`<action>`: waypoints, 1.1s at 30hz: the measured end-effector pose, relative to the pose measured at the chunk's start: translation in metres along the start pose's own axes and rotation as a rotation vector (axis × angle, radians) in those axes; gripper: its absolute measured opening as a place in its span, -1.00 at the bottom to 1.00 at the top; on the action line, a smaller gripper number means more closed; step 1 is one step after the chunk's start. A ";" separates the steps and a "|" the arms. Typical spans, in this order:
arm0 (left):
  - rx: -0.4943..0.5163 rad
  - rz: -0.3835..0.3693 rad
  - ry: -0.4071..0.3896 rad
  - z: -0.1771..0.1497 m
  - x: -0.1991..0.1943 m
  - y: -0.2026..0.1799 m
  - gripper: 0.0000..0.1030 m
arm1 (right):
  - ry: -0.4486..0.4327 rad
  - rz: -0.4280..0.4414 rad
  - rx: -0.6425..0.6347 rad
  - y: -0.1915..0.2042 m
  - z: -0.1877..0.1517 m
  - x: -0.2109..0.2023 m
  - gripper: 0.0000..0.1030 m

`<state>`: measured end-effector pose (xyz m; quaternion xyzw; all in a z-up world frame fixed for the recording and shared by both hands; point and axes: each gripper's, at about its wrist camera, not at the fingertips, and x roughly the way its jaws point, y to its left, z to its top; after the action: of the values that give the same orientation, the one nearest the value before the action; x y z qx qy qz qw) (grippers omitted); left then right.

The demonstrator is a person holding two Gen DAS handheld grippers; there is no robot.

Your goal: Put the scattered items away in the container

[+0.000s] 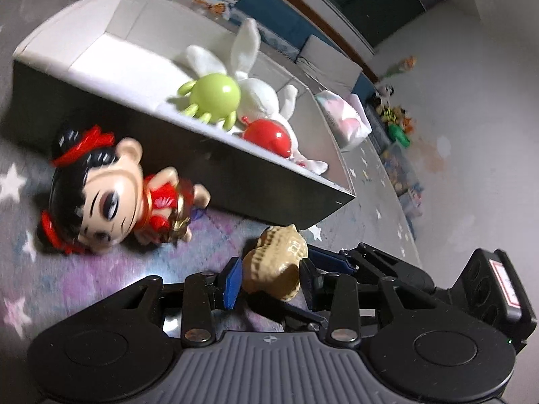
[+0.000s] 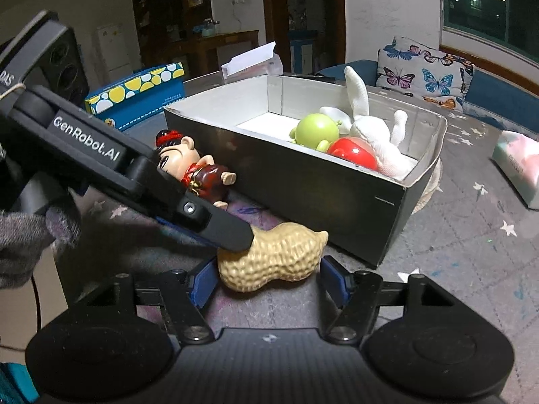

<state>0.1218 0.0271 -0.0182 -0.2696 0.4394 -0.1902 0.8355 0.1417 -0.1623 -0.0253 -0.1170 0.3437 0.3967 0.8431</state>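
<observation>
**Peanut toy bracketed by both grippers beside the box**

The left gripper (image 2: 232, 235) is seen from outside only in the right wrist view, its tip pressed on the peanut toy (image 2: 273, 256); the left wrist view alone shows its jaws narrow about that toy (image 1: 274, 259), though firm contact cannot be told. The right gripper (image 2: 266, 277) is set with jaws wide, one pad at each end of the peanut, apart from it.

One peanut and one doll (image 1: 111, 188) are counted on the star-patterned mat (image 2: 471, 235), the doll lying beside the box (image 2: 303, 181). Three toys are counted inside: green ball toy (image 1: 212, 96), red ball (image 1: 269, 136), white plush rabbit (image 2: 367, 128).

A tissue pack (image 2: 518, 165) and a butterfly cushion (image 2: 424, 70) are noted nearby.
</observation>
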 end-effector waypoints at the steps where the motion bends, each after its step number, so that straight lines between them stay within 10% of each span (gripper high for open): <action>1: 0.026 0.010 0.002 0.001 0.001 -0.004 -0.23 | 0.001 -0.003 -0.002 0.000 0.000 0.000 0.31; 14: 0.254 0.099 0.046 0.009 0.013 -0.029 -0.20 | 0.004 -0.015 -0.016 -0.004 0.002 0.000 0.31; 33: 0.101 0.001 0.042 0.004 0.006 -0.018 -0.11 | -0.021 -0.096 -0.005 0.010 -0.003 -0.012 0.27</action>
<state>0.1269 0.0107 -0.0095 -0.2227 0.4470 -0.2171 0.8387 0.1277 -0.1641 -0.0188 -0.1316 0.3277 0.3578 0.8644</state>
